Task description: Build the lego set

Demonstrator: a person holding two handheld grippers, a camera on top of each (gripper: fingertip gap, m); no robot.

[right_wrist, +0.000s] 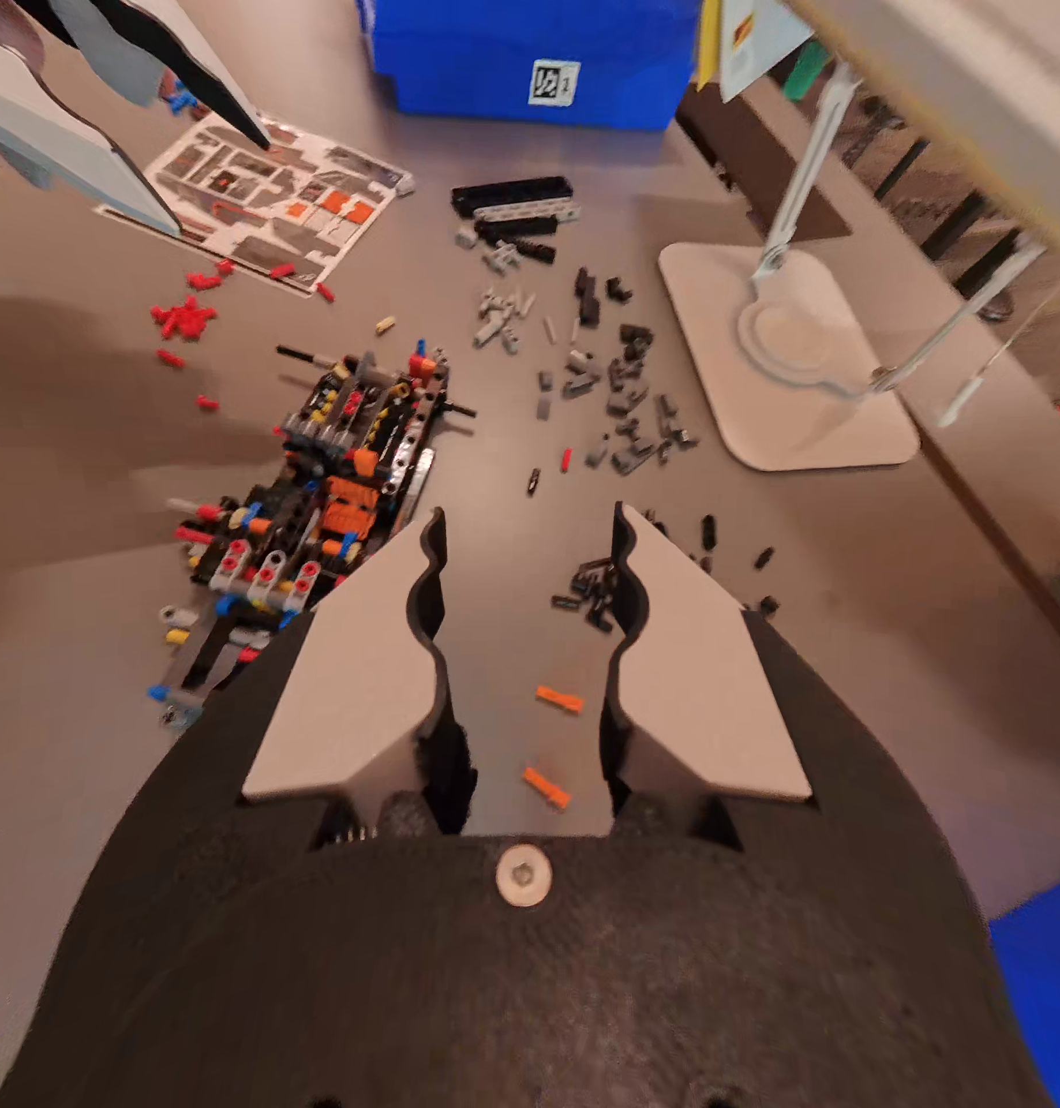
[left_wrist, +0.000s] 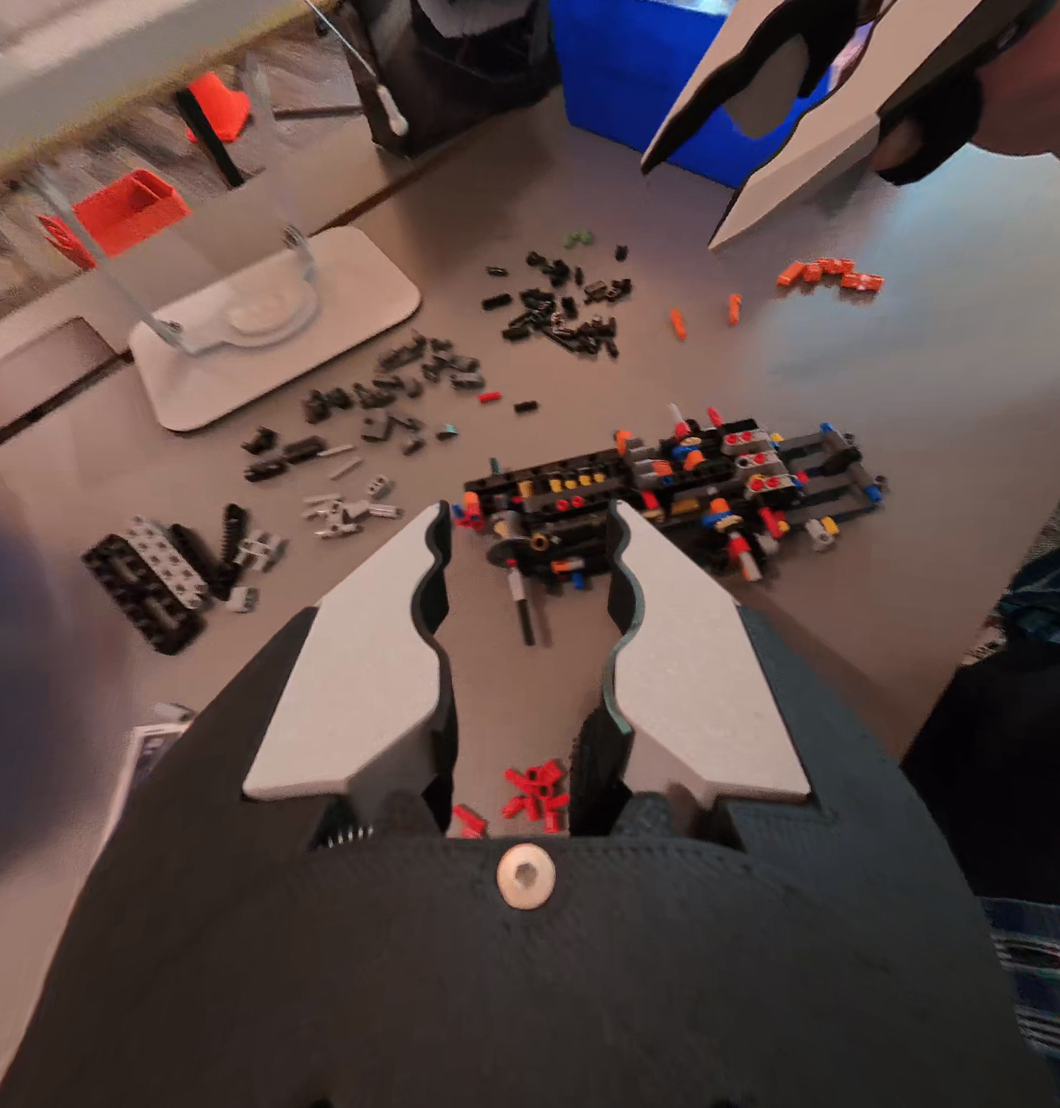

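Two grey fingers of the left gripper (left_wrist: pixel 530 515) fill the bottom of the left wrist view. They stand wide apart and hold nothing. Between them, low down, lies a small heap of red pins (left_wrist: pixel 536 791) on the table (left_wrist: pixel 875 372). Just past the fingertips sits the half-built lego car (left_wrist: pixel 683 485), flat on the table, with a black axle (left_wrist: pixel 524 605) sticking out toward the camera.

The right gripper (right_wrist: pixel 527 515) is also open and empty. It hangs above two orange pieces (right_wrist: pixel 554 743), with the car (right_wrist: pixel 311 503) just to its left side.

Loose parts lie in groups by colour: black pins (left_wrist: pixel 566 300), grey bits (right_wrist: pixel 503 312), long black beams (right_wrist: pixel 515 204). This looks done on purpose, so each kind is easy to find. The sticker sheet (right_wrist: pixel 263 210) lies flat farther off, out of the way. A white stand (right_wrist: pixel 785 360) and a blue box (right_wrist: pixel 533 60) sit at the far edge.

Both grippers seem ready to pick the next piece. No piece is chosen yet, I think.
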